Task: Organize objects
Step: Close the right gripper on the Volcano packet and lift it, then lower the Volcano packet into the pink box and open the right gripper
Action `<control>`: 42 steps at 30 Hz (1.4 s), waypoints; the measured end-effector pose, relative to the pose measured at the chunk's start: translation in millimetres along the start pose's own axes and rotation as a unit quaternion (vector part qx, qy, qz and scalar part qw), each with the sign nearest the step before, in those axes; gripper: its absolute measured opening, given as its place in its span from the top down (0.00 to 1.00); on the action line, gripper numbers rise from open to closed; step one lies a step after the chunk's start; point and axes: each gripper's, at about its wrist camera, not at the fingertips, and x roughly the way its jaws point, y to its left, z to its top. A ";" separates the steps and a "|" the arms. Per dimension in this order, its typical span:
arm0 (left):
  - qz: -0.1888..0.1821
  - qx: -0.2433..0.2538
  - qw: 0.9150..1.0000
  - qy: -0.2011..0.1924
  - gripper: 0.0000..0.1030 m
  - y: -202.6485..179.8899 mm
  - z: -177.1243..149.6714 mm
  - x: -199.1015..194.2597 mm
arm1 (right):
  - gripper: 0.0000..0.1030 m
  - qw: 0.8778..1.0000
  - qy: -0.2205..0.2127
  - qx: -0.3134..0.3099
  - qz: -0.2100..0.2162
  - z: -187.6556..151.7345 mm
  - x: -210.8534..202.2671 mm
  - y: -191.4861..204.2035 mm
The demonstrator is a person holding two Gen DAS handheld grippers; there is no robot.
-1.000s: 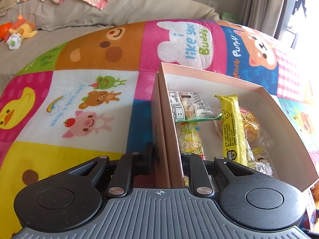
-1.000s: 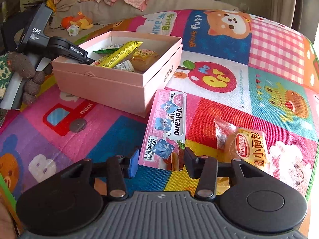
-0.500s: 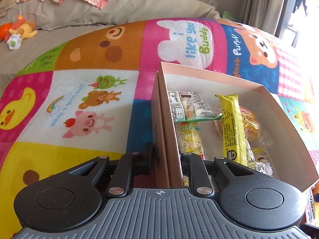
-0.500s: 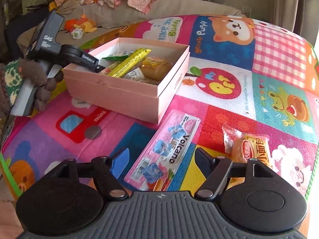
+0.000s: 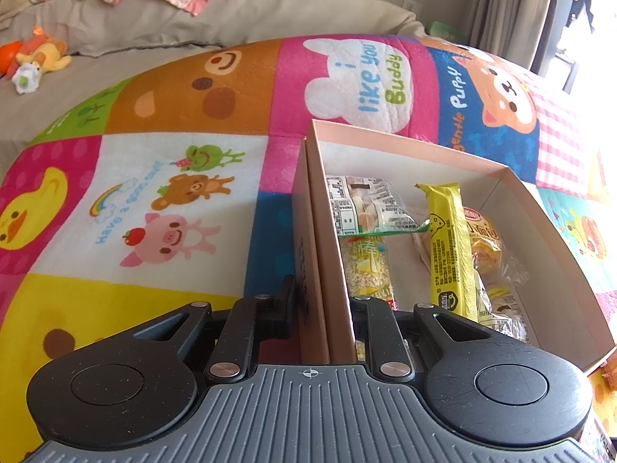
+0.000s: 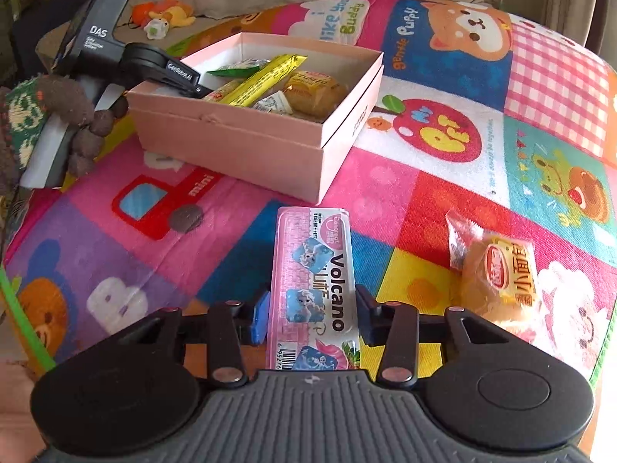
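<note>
The left gripper (image 5: pixel 323 305) is clamped on the near wall of the pink box (image 6: pixel 246 142), which sits on the mat (image 6: pixel 443 200) holding several snacks. The right gripper (image 6: pixel 311 315) has just been closing, and its fingers now pinch the pink Volcano pack (image 6: pixel 311 270), in front of the box. A bun packet (image 6: pixel 497 274) lies on the mat to the pack's right.

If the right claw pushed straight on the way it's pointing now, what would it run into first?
Probably the mat just past the pink Volcano pack, which the right claw, its jaws having just been closing, now grips. The pink box lies further on, up and left; depth is hard to judge.
</note>
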 end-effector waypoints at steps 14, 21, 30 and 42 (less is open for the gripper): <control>-0.005 -0.001 1.000 0.000 0.81 2.1 -0.6 0.2 | 0.58 0.992 -0.103 -0.022 0.067 65.6 -102.3 27.8; -0.003 0.004 1.000 -0.003 0.81 0.9 -1.8 -0.6 | 0.58 0.986 -0.145 0.033 0.074 139.9 -81.1 13.8; -0.005 0.006 1.000 -0.006 0.81 1.6 -2.6 -1.2 | 0.58 0.989 -0.067 0.121 0.043 173.8 43.2 -4.2; -0.004 0.009 1.000 -0.010 0.81 0.3 -2.6 -1.2 | 0.52 0.994 -0.069 0.079 -0.030 141.8 48.9 -1.3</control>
